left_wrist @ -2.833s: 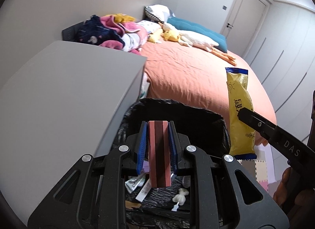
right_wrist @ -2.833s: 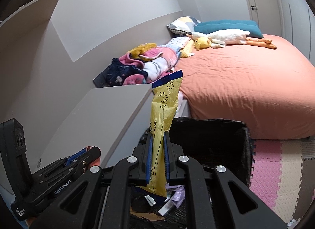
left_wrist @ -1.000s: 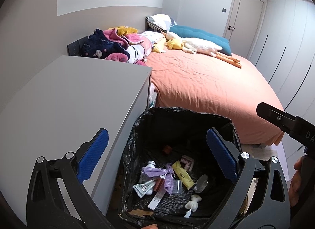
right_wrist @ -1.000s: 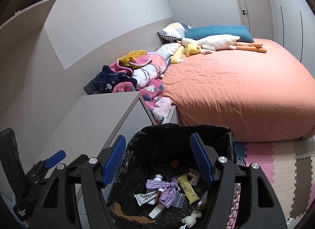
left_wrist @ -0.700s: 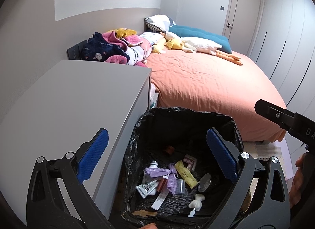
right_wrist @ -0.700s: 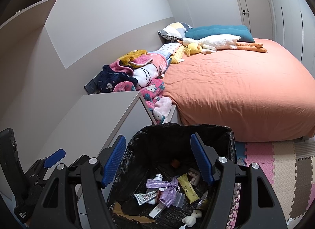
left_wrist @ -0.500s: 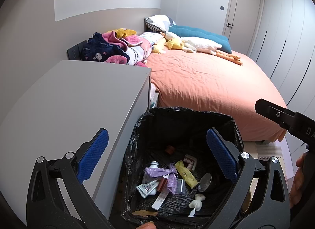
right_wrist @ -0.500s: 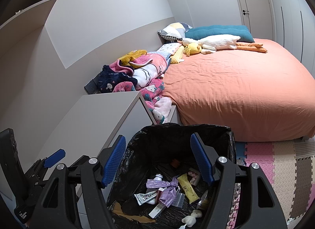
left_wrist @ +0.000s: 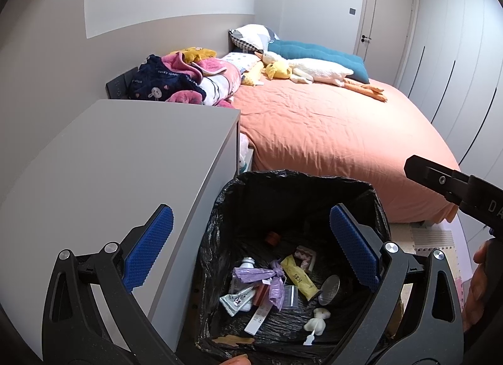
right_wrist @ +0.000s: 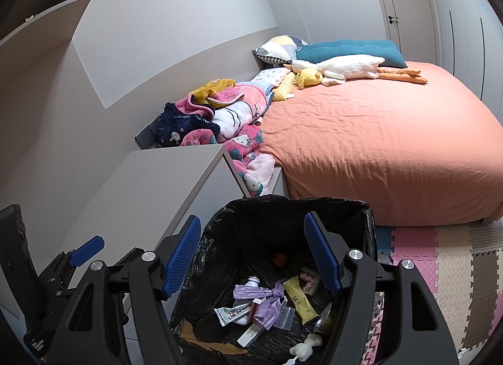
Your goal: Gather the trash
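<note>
Left-wrist view shows the left gripper [left_wrist: 251,245] nearest the lens, its 2 blue-padded fingers [left_wrist: 147,248] spread wide with nothing between them, hanging over the open mouth of the trash bin [left_wrist: 371,201]. Right-wrist view shows the right gripper [right_wrist: 253,255] in the same state: jaws apart, empty, above the same bin [right_wrist: 367,217].

The bin is lined with a black bag, and the trash lies on its bottom. A yellow wrapper [left_wrist: 298,277] rests toward the right side, slanting, with a knotted purple bag [left_wrist: 267,277] just left of it and touching a white tube [left_wrist: 237,297]. A white test strip [left_wrist: 257,318] lies nearer the front edge, a small white fluffy piece [left_wrist: 317,318] sits at the front right corner, and a round metal lid [left_wrist: 330,285] leans by the right wall. A small brown object [left_wrist: 273,237] sits near the back wall.

Just left of the bin stands a grey cabinet [left_wrist: 125,160], its side close against the bin's left wall. At the right edge of the left-wrist view, the other gripper's black body pokes in, with part of a hand [left_wrist: 478,274] below it.

Beyond the bin lies a bed with an orange sheet [left_wrist: 330,126]. A heap of pink and navy clothes [left_wrist: 182,82] is piled at its left edge behind the cabinet. Farther back, a white goose plush [left_wrist: 317,71] and a teal pillow [left_wrist: 317,54] lie near the head of the bed. A foam mat [right_wrist: 440,258] in pink, beige and brown tiles covers the floor to the right of the bin.
</note>
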`<action>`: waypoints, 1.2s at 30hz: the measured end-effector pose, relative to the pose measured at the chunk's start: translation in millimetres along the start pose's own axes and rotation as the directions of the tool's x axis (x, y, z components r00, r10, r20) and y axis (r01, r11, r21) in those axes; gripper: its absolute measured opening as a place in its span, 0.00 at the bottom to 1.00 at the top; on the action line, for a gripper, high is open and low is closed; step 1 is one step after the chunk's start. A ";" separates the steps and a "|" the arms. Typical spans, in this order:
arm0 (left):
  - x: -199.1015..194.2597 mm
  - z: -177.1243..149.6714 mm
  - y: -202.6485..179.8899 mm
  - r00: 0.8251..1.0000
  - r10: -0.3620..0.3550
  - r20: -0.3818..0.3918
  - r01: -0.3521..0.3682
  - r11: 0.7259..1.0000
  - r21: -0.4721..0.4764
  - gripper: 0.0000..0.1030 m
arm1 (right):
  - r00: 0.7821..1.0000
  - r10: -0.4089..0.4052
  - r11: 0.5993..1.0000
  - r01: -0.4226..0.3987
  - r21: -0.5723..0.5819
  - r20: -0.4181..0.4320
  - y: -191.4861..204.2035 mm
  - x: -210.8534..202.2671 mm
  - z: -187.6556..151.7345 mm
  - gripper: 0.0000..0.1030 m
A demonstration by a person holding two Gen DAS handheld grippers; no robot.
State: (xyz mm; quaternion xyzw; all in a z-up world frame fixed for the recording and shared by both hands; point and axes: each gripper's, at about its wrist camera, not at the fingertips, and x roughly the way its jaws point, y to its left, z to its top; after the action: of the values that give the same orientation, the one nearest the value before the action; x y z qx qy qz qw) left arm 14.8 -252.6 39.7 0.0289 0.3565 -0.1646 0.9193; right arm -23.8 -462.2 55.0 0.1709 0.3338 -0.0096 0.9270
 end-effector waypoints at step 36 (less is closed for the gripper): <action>5.2 -1.1 0.2 1.000 0.003 -0.017 -0.003 1.000 0.004 0.94 | 1.000 0.002 1.000 -0.002 -0.002 -0.005 1.2 0.9 -3.8 0.67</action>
State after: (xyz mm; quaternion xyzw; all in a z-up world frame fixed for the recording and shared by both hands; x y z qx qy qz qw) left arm 17.8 -253.6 35.4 0.0327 0.3639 -0.1639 0.9163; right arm -25.2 -459.8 52.1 0.1702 0.3360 -0.0081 0.9263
